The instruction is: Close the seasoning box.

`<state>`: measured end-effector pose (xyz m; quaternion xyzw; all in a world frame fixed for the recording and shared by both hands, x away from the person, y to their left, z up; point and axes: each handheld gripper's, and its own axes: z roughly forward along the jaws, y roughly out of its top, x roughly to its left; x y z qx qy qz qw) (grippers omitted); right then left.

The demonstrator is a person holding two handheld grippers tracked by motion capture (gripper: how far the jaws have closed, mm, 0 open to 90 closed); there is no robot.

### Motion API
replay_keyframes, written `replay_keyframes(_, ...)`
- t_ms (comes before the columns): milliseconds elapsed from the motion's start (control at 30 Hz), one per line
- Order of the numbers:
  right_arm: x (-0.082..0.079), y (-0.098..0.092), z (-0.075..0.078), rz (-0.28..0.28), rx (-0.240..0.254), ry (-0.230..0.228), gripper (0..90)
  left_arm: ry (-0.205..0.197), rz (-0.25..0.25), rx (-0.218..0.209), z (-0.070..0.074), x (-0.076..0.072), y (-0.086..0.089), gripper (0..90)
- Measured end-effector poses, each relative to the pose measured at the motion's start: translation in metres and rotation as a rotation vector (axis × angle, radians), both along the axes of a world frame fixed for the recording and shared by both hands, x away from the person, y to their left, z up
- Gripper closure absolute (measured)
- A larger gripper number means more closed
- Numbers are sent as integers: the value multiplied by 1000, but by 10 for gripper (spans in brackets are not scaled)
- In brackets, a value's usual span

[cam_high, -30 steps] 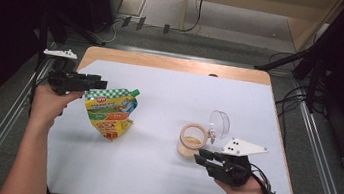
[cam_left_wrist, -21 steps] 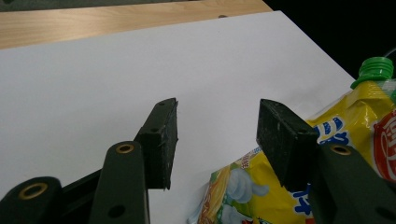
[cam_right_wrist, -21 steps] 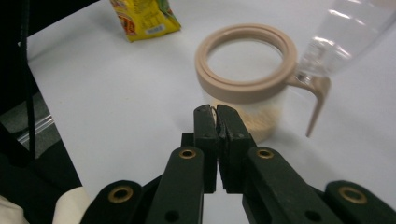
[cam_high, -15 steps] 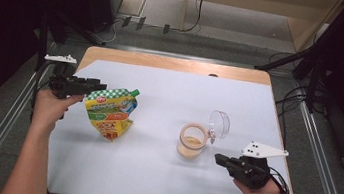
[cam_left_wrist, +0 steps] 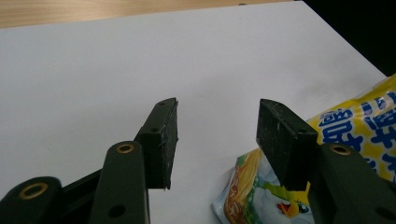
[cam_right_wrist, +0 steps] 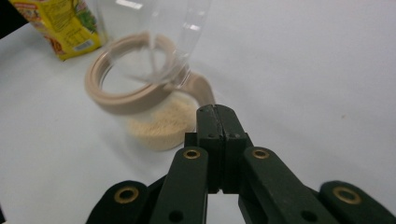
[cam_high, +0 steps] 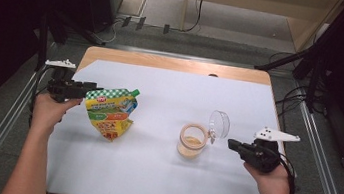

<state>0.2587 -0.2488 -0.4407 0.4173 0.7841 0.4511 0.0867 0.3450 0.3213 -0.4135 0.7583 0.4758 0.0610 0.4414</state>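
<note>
1. Your left gripper [cam_high: 91, 88] sits at the table's left edge with its jaws standing apart and nothing between them. In the left gripper view the pads are clear of the pouch [cam_left_wrist: 327, 154], which lies just beside the right-hand jaw.
2. The pouch [cam_high: 108, 114], yellow and green with a green cap, lies flat on the white table cover [cam_high: 159, 176], left of centre.
3. Your right gripper [cam_high: 231, 144] is near the table's right edge, jaws pressed fully together on nothing; they have just been closing.
4. The jar [cam_high: 192, 141] stands upright right of centre, holding pale grains, its clear hinged lid [cam_high: 219, 124] tipped open.
5. In the right gripper view the closed jaw tips sit just short of the jar's tan rim [cam_right_wrist: 126, 100]; I cannot tell whether they touch the hinge.
</note>
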Motion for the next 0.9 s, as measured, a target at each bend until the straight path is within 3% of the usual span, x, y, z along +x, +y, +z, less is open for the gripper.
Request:
replay_keyframes(233, 31, 8, 3, -9, 37, -7, 900, 37, -3, 18, -10, 0, -2, 476)
replay_keyframes(333, 38, 12, 3, -2, 59, -17, 900, 32, 9, 17, -14, -3, 1, 482)
replay_keyframes(633, 29, 22, 8, 27, 77, -68, 900, 30, 33, 32, -22, -10, 0, 478)
replay_keyframes(900, 21, 31, 7, 63, 93, -62, 886, 3, 42, 35, -23, -12, -3, 476)
